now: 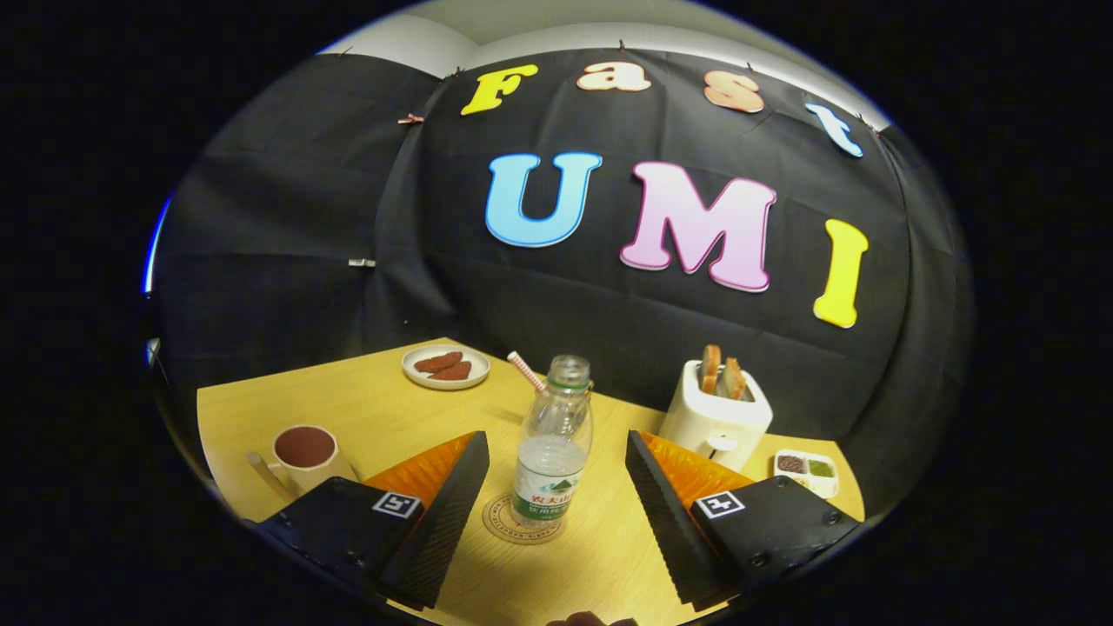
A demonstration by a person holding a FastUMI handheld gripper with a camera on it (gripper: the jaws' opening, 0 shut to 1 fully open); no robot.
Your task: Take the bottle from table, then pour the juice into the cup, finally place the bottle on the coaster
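Note:
A clear plastic bottle point(553, 443) without a cap stands upright on a round cork coaster point(500, 520), with some clear liquid in its lower half. It is between my two fingers, and neither finger touches it. My gripper point(553, 487) is open, its fingers spread wide on either side of the bottle. A cream cup point(304, 452) holding dark red juice sits on the wooden table point(365, 409), left of my left finger. A striped straw point(525, 371) sticks up just behind the bottle's neck.
A white plate point(445, 366) with reddish slices lies at the back of the table. A white toaster point(715, 416) with two bread slices stands to the right, and a small divided dish point(806, 469) of seasonings sits beyond it near the table's right edge.

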